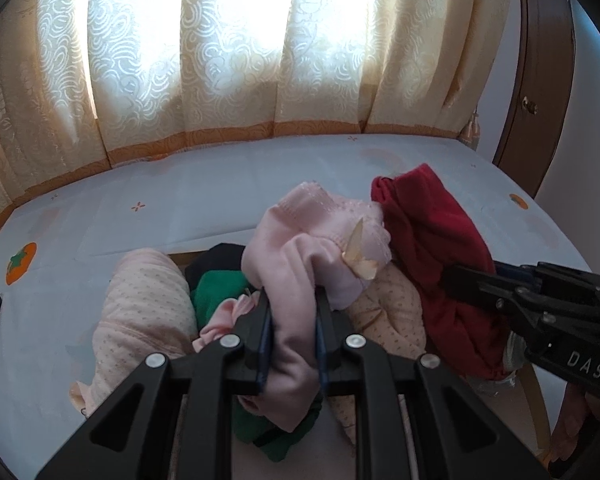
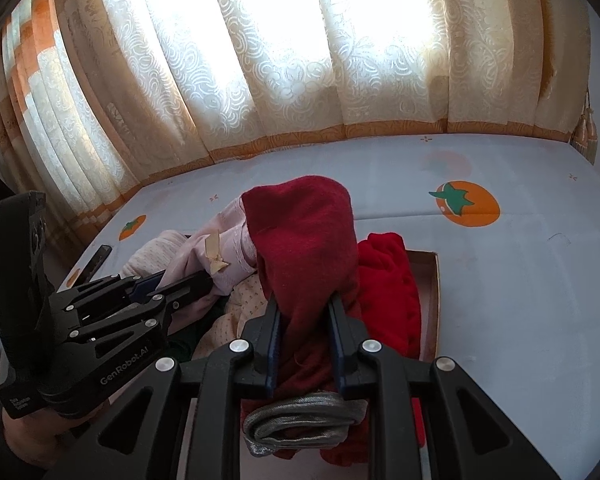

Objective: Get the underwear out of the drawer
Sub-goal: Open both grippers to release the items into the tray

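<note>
Pink underwear (image 1: 300, 264) stands bunched upward from the left claw (image 1: 294, 344) clamped on it; dark red underwear (image 2: 304, 248) likewise from the right claw (image 2: 304, 344), both above the open drawer (image 2: 432, 304).

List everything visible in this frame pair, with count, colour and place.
pink garment: 1, pale pink with a tan tag, in left gripper
red garment: 1, dark red, in right gripper
bright red cloth: 1, in drawer, right
dotted cloths: 2, peach, in drawer
green cloth: 1, in drawer
drawer: 1, brown wall, open
sheet: 1, pale blue with orange fruit print, around drawer
curtain: 1, cream, orange hem, behind
left gripper: 1, black, shut on pink garment
right gripper: 1, black, shut on red garment
</note>
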`<state>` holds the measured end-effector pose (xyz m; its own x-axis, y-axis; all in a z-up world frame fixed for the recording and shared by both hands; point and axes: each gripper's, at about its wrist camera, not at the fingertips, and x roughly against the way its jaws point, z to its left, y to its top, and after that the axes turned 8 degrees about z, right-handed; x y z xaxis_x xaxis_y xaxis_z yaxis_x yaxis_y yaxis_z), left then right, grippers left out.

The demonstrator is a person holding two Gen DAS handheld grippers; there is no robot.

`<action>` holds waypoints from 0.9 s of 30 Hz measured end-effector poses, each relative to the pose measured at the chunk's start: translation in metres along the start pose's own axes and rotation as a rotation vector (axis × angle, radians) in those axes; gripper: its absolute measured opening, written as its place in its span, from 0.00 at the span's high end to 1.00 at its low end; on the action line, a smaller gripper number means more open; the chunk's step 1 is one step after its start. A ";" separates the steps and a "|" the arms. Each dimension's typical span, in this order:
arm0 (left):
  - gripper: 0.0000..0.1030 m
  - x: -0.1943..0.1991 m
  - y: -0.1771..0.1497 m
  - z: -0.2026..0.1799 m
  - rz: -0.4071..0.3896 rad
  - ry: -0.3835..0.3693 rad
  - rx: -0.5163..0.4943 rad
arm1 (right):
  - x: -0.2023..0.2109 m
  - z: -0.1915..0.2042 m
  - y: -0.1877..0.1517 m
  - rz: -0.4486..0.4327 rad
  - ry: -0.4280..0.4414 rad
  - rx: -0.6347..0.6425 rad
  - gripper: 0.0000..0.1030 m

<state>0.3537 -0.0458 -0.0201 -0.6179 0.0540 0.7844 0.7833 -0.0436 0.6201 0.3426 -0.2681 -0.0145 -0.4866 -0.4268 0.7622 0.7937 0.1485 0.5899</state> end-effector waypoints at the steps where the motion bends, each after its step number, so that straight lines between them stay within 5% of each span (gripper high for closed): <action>1: 0.84 0.000 0.000 0.000 0.003 0.002 -0.001 | -0.001 0.000 0.000 0.005 -0.001 0.000 0.78; 18: 0.78 0.001 0.003 0.000 0.015 0.015 -0.005 | 0.000 0.000 -0.002 0.004 -0.010 0.025 0.73; 20: 0.77 0.003 0.002 0.000 0.014 0.012 0.001 | 0.001 0.001 -0.001 0.007 -0.005 0.032 0.69; 24: 0.67 0.008 0.001 0.000 0.005 0.008 0.005 | 0.008 0.008 -0.003 -0.013 -0.030 0.065 0.37; 27: 0.52 0.014 0.000 -0.001 -0.011 0.017 0.009 | 0.015 0.015 -0.005 -0.047 -0.045 0.101 0.34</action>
<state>0.3444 -0.0462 -0.0092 -0.6273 0.0371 0.7779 0.7772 -0.0346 0.6284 0.3258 -0.2622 -0.0017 -0.5404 -0.3953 0.7428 0.7299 0.2190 0.6475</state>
